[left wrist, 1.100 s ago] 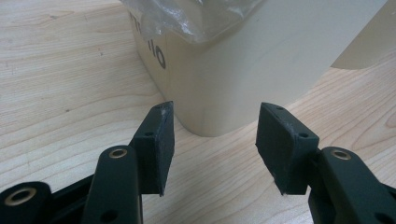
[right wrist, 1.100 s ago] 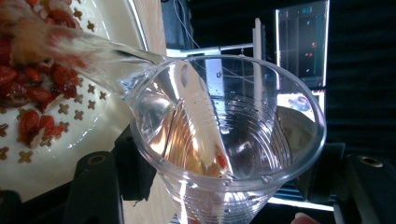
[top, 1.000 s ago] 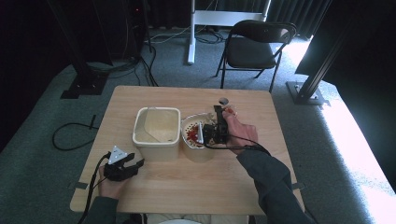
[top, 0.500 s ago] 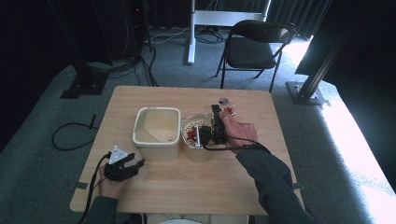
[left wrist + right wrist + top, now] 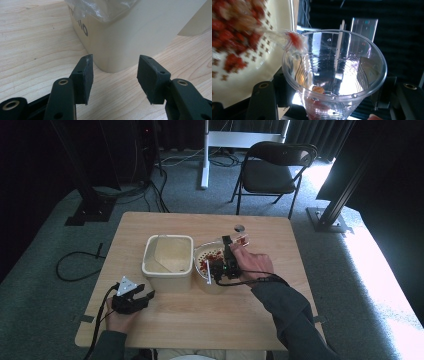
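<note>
- Tipping over a white strainer bowl [image 5: 204, 254], the right gripper [image 5: 226, 261] pinches a clear plastic cup [image 5: 334, 75] between its jaws, one jaw on each side of the cup's wall.
- The cup lies on its side with its mouth turned toward the strainer bowl, and its rim sits right at the bowl's perforated inside.
- Red bits [image 5: 230, 27] lie in the strainer bowl, spread across its holes; one red bit [image 5: 294, 40] sits at the cup's rim in a trickle of liquid.
- A small orange piece [image 5: 318, 89] and some red pieces rest deep in the cup, near its bottom.
- The strainer bowl stands near the middle of the wooden table [image 5: 280, 310], just beside a cream bin [image 5: 168, 265] lined with a clear bag.
- The left gripper [image 5: 133, 299] rests low on the table at the near left, its jaws spread apart with nothing between them.
- Seen from the left gripper view, those jaws point at the bin's near corner [image 5: 117, 50], close to it but apart from it.
</note>
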Demonstrator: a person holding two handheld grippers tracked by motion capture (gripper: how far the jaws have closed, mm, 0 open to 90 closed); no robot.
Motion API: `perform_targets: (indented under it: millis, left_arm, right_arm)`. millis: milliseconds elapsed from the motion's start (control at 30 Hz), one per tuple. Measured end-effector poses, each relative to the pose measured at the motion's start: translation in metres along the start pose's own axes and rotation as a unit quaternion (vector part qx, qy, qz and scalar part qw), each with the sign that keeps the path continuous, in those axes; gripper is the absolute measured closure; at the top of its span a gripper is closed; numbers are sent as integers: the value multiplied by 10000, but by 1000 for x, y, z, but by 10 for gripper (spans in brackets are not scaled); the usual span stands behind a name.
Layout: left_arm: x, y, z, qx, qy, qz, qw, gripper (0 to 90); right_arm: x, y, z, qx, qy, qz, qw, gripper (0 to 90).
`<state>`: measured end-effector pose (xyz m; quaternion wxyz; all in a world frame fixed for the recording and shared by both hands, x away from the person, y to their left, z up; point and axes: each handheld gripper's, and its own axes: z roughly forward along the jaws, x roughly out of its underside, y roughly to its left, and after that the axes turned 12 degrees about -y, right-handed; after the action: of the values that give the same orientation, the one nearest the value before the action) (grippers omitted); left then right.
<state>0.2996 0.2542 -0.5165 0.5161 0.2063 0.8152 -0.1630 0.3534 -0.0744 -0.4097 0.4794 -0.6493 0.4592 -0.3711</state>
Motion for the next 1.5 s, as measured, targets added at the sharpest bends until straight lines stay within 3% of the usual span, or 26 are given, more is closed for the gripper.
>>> perform_targets:
  millis: [100, 267, 400, 533, 667, 800, 867, 933, 1100, 1200, 1233, 1333, 1400, 1467, 1500]
  left_arm:
    - [0, 0, 1, 8, 6, 10, 10000, 478]
    - [0, -1, 1, 16, 11, 18, 10000, 478]
    - [0, 0, 0, -3, 10, -4, 10000, 478]
    - [0, -1, 1, 11, 21, 15, 10000, 478]
    - [0, 0, 1, 7, 14, 14, 10000, 478]
    - [0, -1, 2, 10, 22, 15, 10000, 478]
    - [0, -1, 1, 9, 7, 15, 10000, 478]
    - [1, 0, 1, 3, 15, 4, 10000, 478]
    - [0, -1, 1, 4, 23, 21, 10000, 478]
    - [1, 0, 1, 3, 20, 20, 10000, 478]
    - [1, 0, 1, 3, 22, 2, 10000, 478]
    - [0, -1, 2, 9, 33, 9, 10000, 478]
    - [0, -1, 1, 2, 30, 21, 10000, 478]
    - [1, -1, 1, 4, 26, 4, 10000, 478]
    - [1, 0, 1, 3, 28, 1, 10000, 478]
  right_arm:
    - [6, 0, 5, 20, 238, 68, 9997, 346]
    - [-4, 7, -1, -29, -20, -167, 9999, 345]
    - [5, 3, 6, 53, 261, 33, 9996, 345]
    - [-4, 9, -1, -22, -25, -354, 9994, 346]
    - [4, 7, 5, 31, 245, -272, 9993, 345]
    - [-1, 13, 1, -10, 67, -519, 9986, 345]
    - [2, 10, 1, -66, 79, -406, 9991, 345]
    - [7, 7, 5, -35, 260, -249, 9993, 344]
    - [0, 13, -2, -90, 35, -522, 9986, 344]
    - [9, 3, 5, 83, 382, -148, 9991, 344]
    - [9, 3, 6, 83, 419, -158, 9990, 344]
    - [1, 13, 0, -70, 85, -591, 9982, 344]
    - [1, 12, 3, 40, 229, -541, 9983, 344]
    - [2, 10, 7, 54, 430, -333, 9985, 344]
    - [1, 13, 7, -2, 369, -512, 9980, 344]
